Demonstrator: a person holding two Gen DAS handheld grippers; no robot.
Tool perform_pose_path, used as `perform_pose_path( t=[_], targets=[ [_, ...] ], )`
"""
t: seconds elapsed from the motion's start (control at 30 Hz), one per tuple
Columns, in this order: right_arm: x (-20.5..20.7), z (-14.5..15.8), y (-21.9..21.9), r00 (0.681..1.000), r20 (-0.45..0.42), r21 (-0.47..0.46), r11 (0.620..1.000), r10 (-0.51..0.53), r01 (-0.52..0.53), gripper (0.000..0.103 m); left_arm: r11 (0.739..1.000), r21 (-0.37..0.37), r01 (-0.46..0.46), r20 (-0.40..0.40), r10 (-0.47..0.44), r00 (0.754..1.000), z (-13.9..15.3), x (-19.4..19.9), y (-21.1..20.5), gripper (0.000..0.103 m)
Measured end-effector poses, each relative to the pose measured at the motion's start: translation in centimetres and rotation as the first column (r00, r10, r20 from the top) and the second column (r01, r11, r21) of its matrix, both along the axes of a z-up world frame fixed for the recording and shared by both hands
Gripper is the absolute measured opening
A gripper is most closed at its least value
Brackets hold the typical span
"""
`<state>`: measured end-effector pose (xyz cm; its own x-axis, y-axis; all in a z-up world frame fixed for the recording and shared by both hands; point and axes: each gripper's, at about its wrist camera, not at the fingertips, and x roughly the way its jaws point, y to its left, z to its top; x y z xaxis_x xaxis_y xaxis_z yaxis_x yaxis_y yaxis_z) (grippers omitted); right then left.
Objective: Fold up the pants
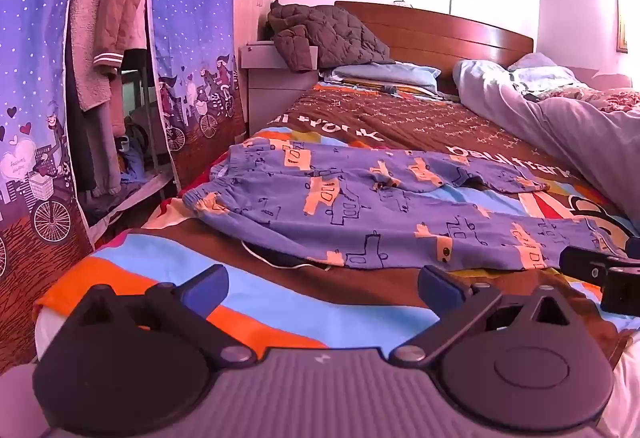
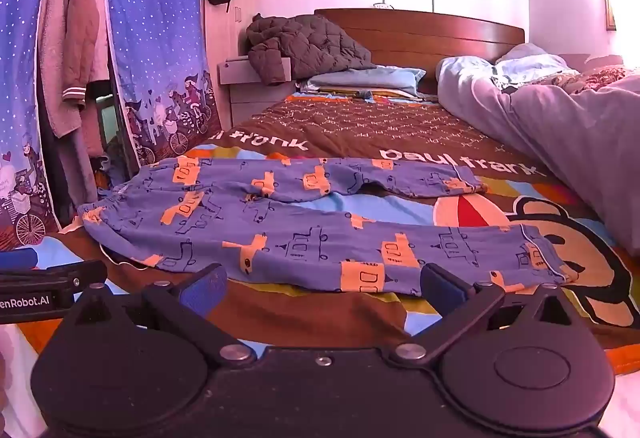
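Blue pants (image 1: pixel 360 205) printed with orange trucks lie spread flat on the bed, waistband to the left, both legs running right and splayed apart. The right wrist view shows the same pants (image 2: pixel 304 230) with the near leg's cuff at the right. My left gripper (image 1: pixel 322 284) hovers open just short of the near leg's edge, nothing between its blue pads. My right gripper (image 2: pixel 322 284) is also open, hovering at the near leg's lower edge, empty. The right gripper's finger shows at the left wrist view's right edge.
The bed carries a brown, striped cartoon cover (image 1: pixel 152 278). A bunched pale duvet (image 2: pixel 560 117) fills its right side. A pillow (image 2: pixel 368 77), a dark quilted jacket (image 2: pixel 304 41) and a wooden headboard (image 2: pixel 440 29) are at the far end. A wardrobe with blue curtains (image 1: pixel 36 77) stands left.
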<state>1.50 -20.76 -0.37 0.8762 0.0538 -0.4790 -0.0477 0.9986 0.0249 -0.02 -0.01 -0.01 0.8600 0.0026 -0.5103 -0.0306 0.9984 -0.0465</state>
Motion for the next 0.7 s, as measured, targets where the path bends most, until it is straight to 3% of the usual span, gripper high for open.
perform_pose_path(
  t=[0.7],
  targets=[
    [-0.6, -0.4, -1.0, 0.999, -0.021, 0.016, 0.999, -0.046, 0.047, 0.102, 1.0, 0.015, 0.0, -0.008, 0.0, 1.0, -0.3, 0.2, -0.1, 0.103]
  ],
)
